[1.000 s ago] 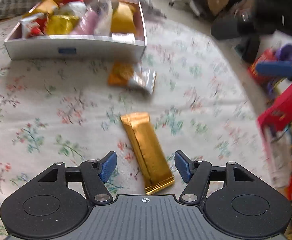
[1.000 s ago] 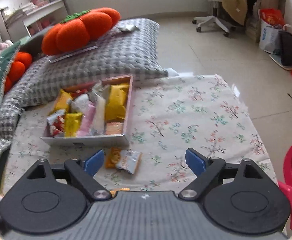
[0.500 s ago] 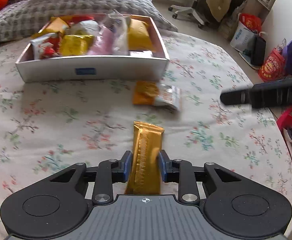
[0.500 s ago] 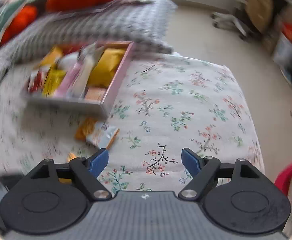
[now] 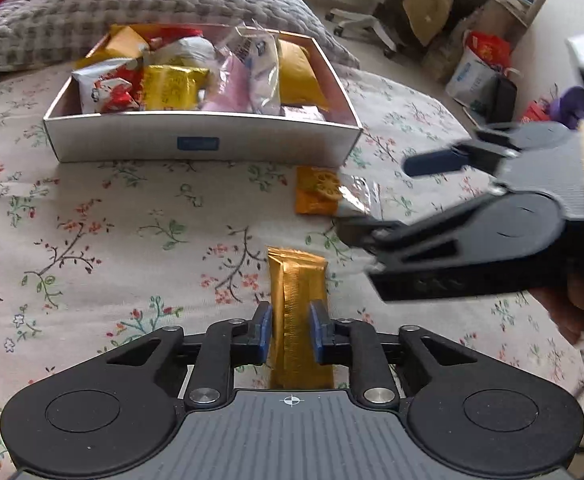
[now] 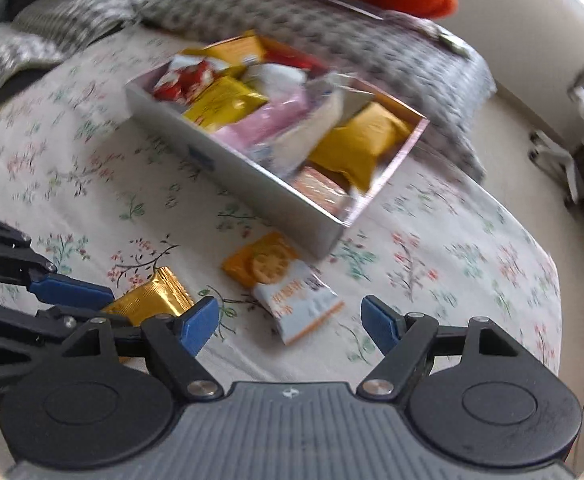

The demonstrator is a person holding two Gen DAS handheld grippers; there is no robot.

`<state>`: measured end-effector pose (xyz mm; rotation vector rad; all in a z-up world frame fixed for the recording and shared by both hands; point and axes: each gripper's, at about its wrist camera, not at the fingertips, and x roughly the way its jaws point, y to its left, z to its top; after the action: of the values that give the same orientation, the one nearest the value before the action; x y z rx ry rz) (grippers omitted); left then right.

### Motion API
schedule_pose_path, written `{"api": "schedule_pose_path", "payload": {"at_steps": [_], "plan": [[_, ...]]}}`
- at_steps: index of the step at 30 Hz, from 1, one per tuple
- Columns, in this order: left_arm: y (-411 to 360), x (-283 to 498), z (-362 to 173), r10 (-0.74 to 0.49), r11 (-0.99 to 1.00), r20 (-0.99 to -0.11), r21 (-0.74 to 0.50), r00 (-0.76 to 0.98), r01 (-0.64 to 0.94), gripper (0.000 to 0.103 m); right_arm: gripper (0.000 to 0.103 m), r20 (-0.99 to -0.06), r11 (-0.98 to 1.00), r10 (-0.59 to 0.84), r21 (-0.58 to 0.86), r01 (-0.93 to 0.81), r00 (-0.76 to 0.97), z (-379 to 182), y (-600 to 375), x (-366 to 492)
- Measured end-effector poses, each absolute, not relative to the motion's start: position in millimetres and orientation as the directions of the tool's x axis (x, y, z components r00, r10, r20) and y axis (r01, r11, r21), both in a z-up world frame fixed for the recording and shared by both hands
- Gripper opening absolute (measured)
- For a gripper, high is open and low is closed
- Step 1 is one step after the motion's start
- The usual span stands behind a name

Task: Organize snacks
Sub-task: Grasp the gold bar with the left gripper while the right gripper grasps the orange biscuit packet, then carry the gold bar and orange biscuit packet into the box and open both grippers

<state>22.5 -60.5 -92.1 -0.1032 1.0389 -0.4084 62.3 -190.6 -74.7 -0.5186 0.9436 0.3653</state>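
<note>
1. Since a second ago, the left tool (image 5: 290,334) has gone from standing wide around the gold bar (image 5: 297,300) to pinching it; its jaws are closing, blue pads pressed on both long edges.
2. Only the bar's far end shows ahead of the pads at lower centre of the left view; its near end is cut off by the tool's body.
3. At lower centre of its own view the right tool (image 6: 290,322) stands wide with nothing gripped, the orange-and-white cracker packet (image 6: 286,286) lying just ahead of the gap. That view is blurred.
4. In the left view the right tool's dark frame hides the packet's right end.
5. Beyond it, the white snack box (image 5: 204,138) sits on the floral cloth (image 5: 92,232), crammed with packets whose labels cannot be read.
6. A grey quilted cushion (image 5: 152,8) lies behind.
</note>
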Motion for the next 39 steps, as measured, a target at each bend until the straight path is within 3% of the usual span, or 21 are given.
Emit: {"api": "schedule_pose_path", "payload": {"at_steps": [1,4,5,10,15,17,39], "plan": [[-61.1,22.5,-92.9,-0.381,0.918,-0.819,-0.277,0.429,0.285,0.026,0.075,-0.837,0.811,0.066,-0.272,-0.518,0.543,-76.8,-188.2,64.1],[-64.4,21.7,-96.4,-0.348,0.927,-0.837,-0.238,0.422,0.290,0.060,0.075,-0.836,0.807,0.064,-0.278,-0.522,0.545,-81.9,-186.8,72.9],[-66.4,21.6,-97.9,-0.334,0.929,-0.844,-0.220,0.419,0.298,0.063,0.073,-0.838,0.808,0.070,-0.270,-0.524,0.541,-83.4,-187.0,75.2],[-76.0,19.0,-100.6,-0.343,0.917,-0.844,-0.206,0.413,0.341,0.059,0.059,-0.848,0.806,0.101,-0.237,-0.542,0.520,-92.3,-187.7,83.2],[-78.4,17.4,-99.2,-0.330,0.915,-0.842,-0.176,0.426,0.363,0.032,0.037,-0.869,0.827,0.139,-0.163,-0.539,0.475,-90.2,-189.7,84.9],[-76.1,17.2,-98.1,-0.334,0.913,-0.841,-0.176,0.426,0.368,0.026,0.036,-0.879,0.820,0.129,-0.165,-0.548,0.459,-88.8,-187.3,82.2],[-58.5,24.9,-70.5,-0.331,0.932,-0.804,-0.197,0.494,0.303,0.026,0.036,-0.888,0.928,0.090,-0.089,-0.361,0.452,-60.5,-212.2,72.1]]}}
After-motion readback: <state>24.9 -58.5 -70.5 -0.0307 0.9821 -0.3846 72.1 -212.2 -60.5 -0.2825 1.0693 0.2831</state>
